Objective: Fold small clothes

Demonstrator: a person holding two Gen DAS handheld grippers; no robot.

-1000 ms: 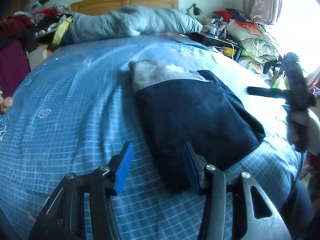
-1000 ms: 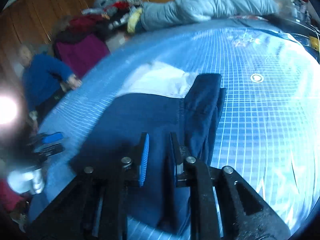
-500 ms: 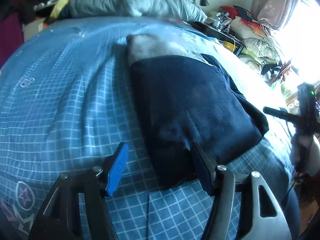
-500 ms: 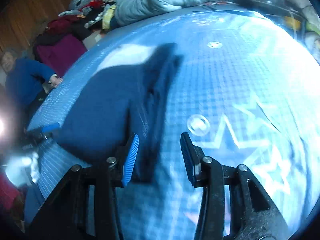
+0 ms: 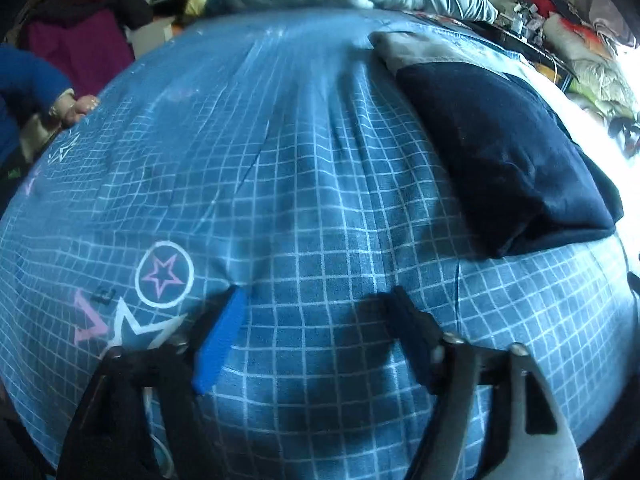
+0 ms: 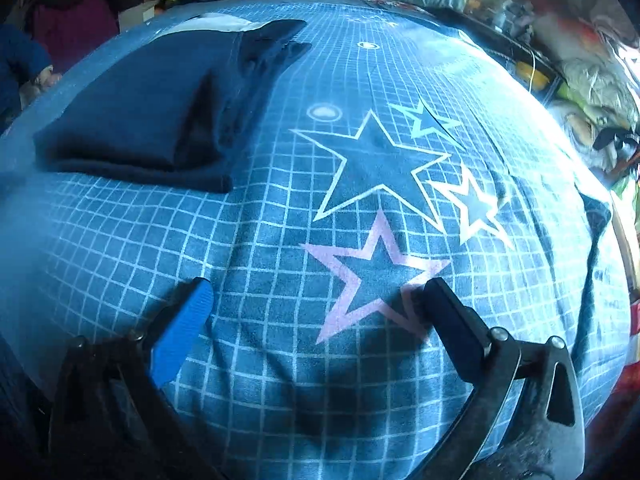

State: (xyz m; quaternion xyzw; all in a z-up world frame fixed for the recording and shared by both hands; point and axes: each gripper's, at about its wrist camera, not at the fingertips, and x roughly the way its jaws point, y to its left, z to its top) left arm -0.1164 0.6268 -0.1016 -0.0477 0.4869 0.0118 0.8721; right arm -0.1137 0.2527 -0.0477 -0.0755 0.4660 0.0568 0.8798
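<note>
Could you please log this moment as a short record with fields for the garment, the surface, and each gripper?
garment: folded navy garment, lying flat, pale layer showing at its far end
surface: blue grid-patterned bedspread with star prints
left gripper: open, empty, over bare bedspread, garment ahead to its right
right gripper: open, empty, over a pink star, garment ahead to its left

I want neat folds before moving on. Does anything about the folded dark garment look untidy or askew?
Mostly neat, but the navy garment has loose pieces poking out unevenly at its far right corner, spoiling the rectangle. A pale layer shows beyond its far edge. Both grippers are open and clear of it.
</note>
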